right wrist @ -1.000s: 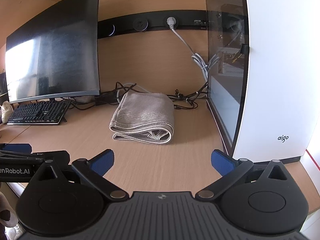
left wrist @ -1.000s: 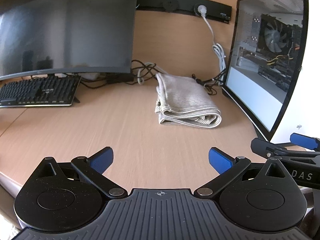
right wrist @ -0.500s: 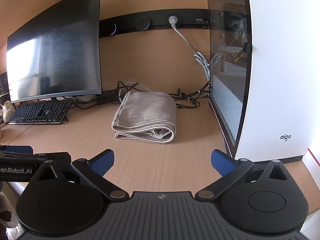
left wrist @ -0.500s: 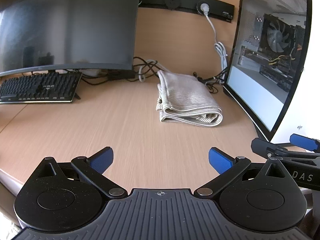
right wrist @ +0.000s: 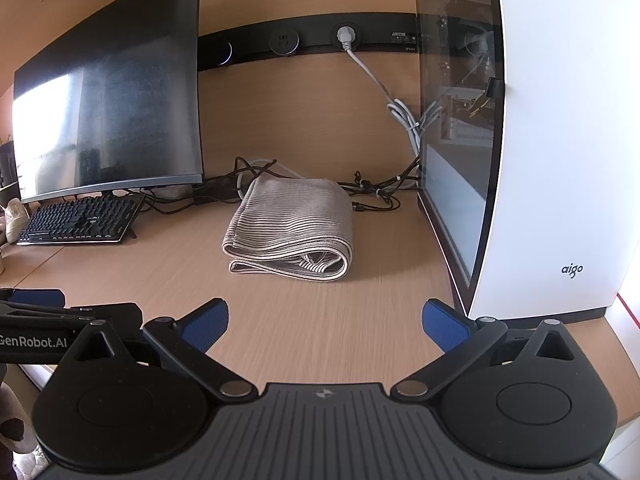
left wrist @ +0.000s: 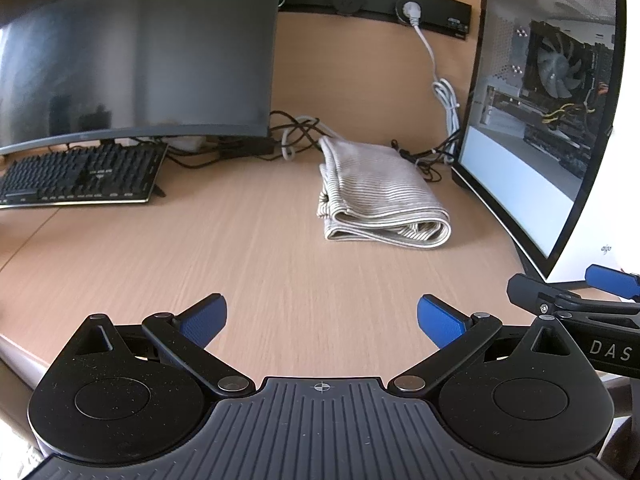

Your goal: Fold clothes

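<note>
A grey striped garment (left wrist: 380,196) lies folded in a neat bundle on the wooden desk (left wrist: 240,260), between the monitor and the computer case; it also shows in the right wrist view (right wrist: 292,224). My left gripper (left wrist: 320,320) is open and empty, held back near the desk's front edge, well short of the garment. My right gripper (right wrist: 325,322) is open and empty too, at about the same distance. Each gripper's side shows in the other's view, the right gripper (left wrist: 580,300) and the left gripper (right wrist: 60,312).
A curved monitor (left wrist: 132,52) and black keyboard (left wrist: 80,176) stand at the left. A white computer case (right wrist: 560,140) with a glass side panel (left wrist: 532,120) stands at the right. Cables (right wrist: 376,196) lie behind the garment below a wall socket strip (right wrist: 312,40).
Both grippers have drifted slightly, so the view has shifted a little; the folded garment has not moved and both grippers stay open.
</note>
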Demonstrator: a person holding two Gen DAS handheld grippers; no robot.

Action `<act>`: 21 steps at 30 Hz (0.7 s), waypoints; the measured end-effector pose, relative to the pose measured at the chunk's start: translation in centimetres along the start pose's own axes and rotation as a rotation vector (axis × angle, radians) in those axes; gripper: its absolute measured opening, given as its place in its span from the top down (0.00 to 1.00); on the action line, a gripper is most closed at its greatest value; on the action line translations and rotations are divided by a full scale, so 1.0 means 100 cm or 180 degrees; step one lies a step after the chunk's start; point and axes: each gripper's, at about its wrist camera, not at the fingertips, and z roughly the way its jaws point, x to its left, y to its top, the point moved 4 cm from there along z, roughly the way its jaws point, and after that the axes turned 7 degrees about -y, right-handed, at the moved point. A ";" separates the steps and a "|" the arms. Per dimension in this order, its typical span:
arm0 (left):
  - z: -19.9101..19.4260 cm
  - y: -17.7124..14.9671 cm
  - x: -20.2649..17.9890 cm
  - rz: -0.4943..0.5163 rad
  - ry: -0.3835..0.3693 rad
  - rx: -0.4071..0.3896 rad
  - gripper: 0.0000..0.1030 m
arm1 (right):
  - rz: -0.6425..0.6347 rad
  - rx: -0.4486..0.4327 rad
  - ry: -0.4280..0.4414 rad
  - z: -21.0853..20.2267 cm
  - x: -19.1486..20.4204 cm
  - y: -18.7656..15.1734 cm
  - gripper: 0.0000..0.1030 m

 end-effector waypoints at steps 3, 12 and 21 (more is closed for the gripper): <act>0.000 0.000 0.000 0.0000 -0.0002 0.0003 0.00 | 0.0000 -0.0005 0.0005 0.000 0.000 0.000 0.00; 0.000 0.000 -0.001 -0.0004 0.0003 0.0019 0.00 | 0.0004 0.0014 0.0011 0.001 0.000 0.000 0.00; 0.002 0.001 -0.001 0.0014 0.0005 0.0017 0.00 | 0.0011 0.0024 0.0009 0.002 -0.001 0.000 0.00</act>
